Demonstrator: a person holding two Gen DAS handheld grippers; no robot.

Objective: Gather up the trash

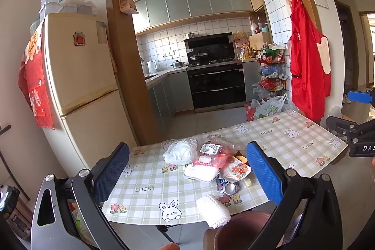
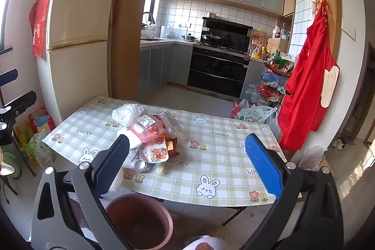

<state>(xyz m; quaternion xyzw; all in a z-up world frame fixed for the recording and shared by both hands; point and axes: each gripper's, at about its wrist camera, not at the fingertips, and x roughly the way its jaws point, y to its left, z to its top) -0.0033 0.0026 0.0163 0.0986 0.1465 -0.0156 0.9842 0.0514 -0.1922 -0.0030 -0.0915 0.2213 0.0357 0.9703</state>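
Left gripper and right gripper fingers spread wide, empty, brown bin low in frame, checked counter beyond, trash pile of crumpled wrappers, plastic trays, can at frame centre, fridge upper left.

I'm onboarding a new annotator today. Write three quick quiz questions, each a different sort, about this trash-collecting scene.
1. True or false: the left tool is closed on the crushed can.
2. Which stands below the table edge nearest the cameras? A) brown bin B) kettle C) red apron
3. Fill in: the word printed repeatedly on the tablecloth is ____.

Key: 1 false, both tools are open and empty; 2 A; 3 LUCKY.
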